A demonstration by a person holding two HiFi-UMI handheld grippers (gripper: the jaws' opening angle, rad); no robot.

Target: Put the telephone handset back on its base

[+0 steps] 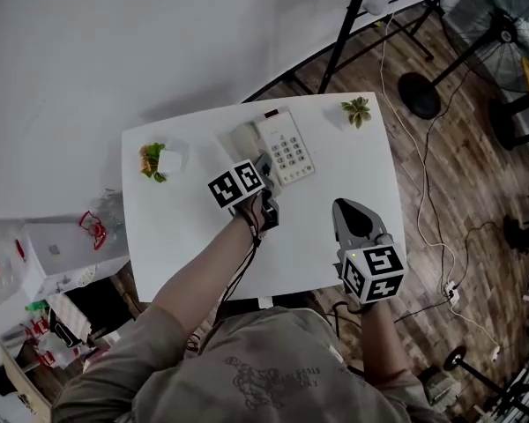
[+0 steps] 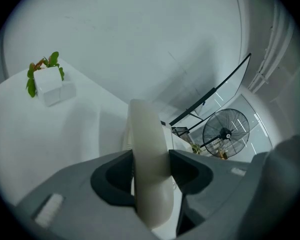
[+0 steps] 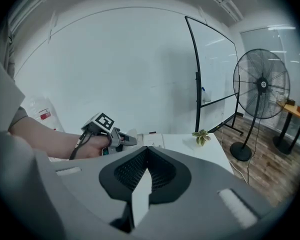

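The white telephone base [image 1: 288,151], keypad up, lies at the far middle of the white table [image 1: 185,227]. The cream handset [image 1: 244,137] is over the base's left side; I cannot tell whether it rests on it. My left gripper [image 1: 263,162] is shut on the handset's near end. In the left gripper view the handset [image 2: 145,129] runs up between both jaws of the gripper [image 2: 151,160], which press its sides. My right gripper [image 1: 342,206] hangs over the table's near right part, shut and holding nothing; its jaws [image 3: 146,151] meet. The base [image 3: 153,140] shows beyond them.
A small plant in a white pot [image 1: 157,160] stands at the table's far left, and a small green plant [image 1: 357,110] at its far right corner. A standing fan [image 1: 502,25], a black stand and cables are on the wooden floor at the right. Clutter sits at the table's left.
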